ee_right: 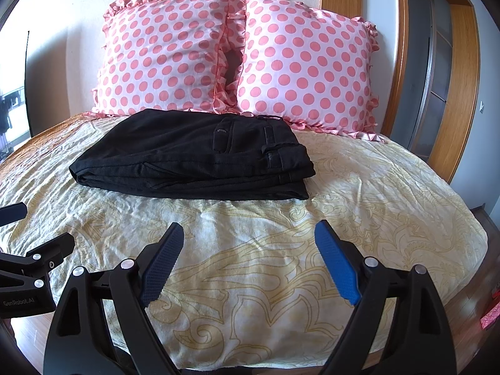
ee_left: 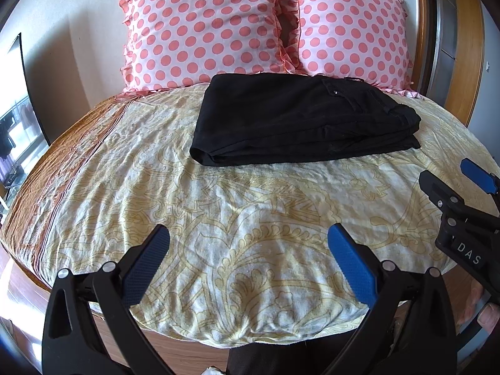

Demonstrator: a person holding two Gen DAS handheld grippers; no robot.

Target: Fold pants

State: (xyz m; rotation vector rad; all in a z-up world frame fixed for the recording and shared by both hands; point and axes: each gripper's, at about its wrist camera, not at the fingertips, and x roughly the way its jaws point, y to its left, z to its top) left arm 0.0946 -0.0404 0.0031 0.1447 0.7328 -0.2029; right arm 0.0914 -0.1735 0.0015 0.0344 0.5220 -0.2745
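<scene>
Black pants (ee_left: pixel 300 118) lie folded into a thick flat rectangle on the bed, just in front of the pillows; the right wrist view shows the pants (ee_right: pixel 193 156) with a back pocket and waistband on top. My left gripper (ee_left: pixel 248 234) hovers over the near part of the bed, open, nothing between its blue pads. My right gripper (ee_right: pixel 248 231) is likewise open and empty, well short of the pants. Each gripper shows at the edge of the other's view: the right gripper (ee_left: pixel 453 181) and the left gripper (ee_right: pixel 37 228).
The bed sheet (ee_left: pixel 250 218) is cream with a yellow pattern and wrinkled. Two pink polka-dot pillows (ee_right: pixel 162 56) (ee_right: pixel 306 65) lean against the wall. A wooden door frame (ee_right: pixel 462 93) stands at the right, wooden floor (ee_right: pixel 468 306) beside the bed. A person's fingers (ee_left: pixel 487 312) hold the right tool.
</scene>
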